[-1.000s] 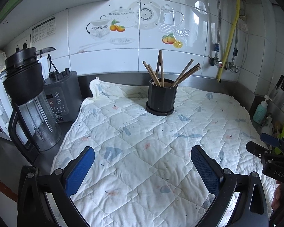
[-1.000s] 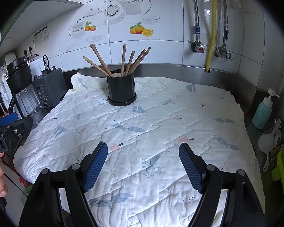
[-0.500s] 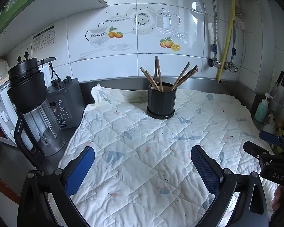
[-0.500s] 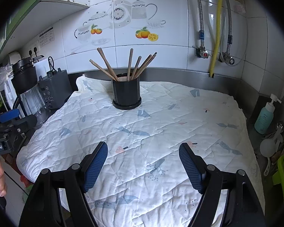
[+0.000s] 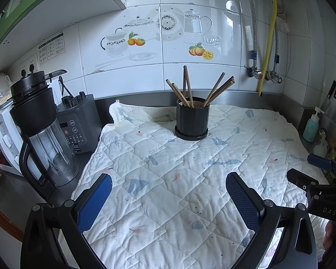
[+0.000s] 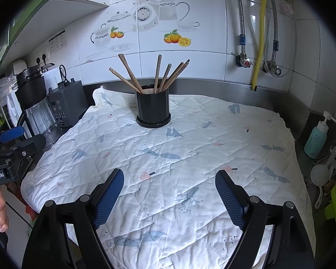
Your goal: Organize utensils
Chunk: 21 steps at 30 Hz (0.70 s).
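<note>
Chopsticks (image 5: 187, 89) upright in black holder (image 5: 192, 121) at back of quilt (image 5: 168, 179), lower ends hidden inside. L gripper (image 5: 169, 192) & R gripper (image 6: 169, 190) both wide apart, holding nothing, well short of holder. Gripper bodies cut off by frame edge.

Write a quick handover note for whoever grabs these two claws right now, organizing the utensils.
Left claw: open, empty, low over the quilt.
Right claw: open, empty, also low over the quilt.
Chopsticks: all visible ones stand splayed in the black holder at the back of the quilt.
Done: no loose utensils show on the quilt.
Left: apparently nothing to collect; perhaps check outside these views.
</note>
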Motion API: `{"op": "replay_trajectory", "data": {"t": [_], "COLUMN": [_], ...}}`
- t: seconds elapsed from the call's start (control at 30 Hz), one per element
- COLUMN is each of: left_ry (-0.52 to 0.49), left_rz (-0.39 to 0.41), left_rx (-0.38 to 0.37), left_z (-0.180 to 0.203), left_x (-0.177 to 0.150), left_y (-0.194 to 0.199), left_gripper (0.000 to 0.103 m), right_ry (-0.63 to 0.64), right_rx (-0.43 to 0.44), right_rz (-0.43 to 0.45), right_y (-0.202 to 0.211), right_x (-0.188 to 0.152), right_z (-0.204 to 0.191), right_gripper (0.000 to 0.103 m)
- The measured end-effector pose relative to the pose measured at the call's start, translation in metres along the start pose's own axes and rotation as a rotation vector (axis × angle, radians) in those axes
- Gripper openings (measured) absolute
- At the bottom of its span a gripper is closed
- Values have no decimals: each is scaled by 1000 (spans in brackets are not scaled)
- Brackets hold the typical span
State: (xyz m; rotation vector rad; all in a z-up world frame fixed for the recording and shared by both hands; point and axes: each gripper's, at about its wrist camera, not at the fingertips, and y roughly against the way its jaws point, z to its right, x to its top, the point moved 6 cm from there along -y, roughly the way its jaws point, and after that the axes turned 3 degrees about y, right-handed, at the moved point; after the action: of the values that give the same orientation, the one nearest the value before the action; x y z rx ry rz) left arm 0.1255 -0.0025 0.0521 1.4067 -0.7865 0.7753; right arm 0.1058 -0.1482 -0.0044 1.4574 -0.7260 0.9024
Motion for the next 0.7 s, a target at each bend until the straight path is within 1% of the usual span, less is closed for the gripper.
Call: {"op": "replay_trajectory", "data": {"t": [0.7], "left_ry": [-11], "left_rz": [-1], "left_rx": [4], "left_z": [-1], "left_x": [-3], "left_y": [-2], "left_gripper": [103], "right_ry": [2], "right_rx": [-14], "right_rz": [7], "right_y": [3], "right_x": [3], "right_z": [4], "right_gripper": [93]}}
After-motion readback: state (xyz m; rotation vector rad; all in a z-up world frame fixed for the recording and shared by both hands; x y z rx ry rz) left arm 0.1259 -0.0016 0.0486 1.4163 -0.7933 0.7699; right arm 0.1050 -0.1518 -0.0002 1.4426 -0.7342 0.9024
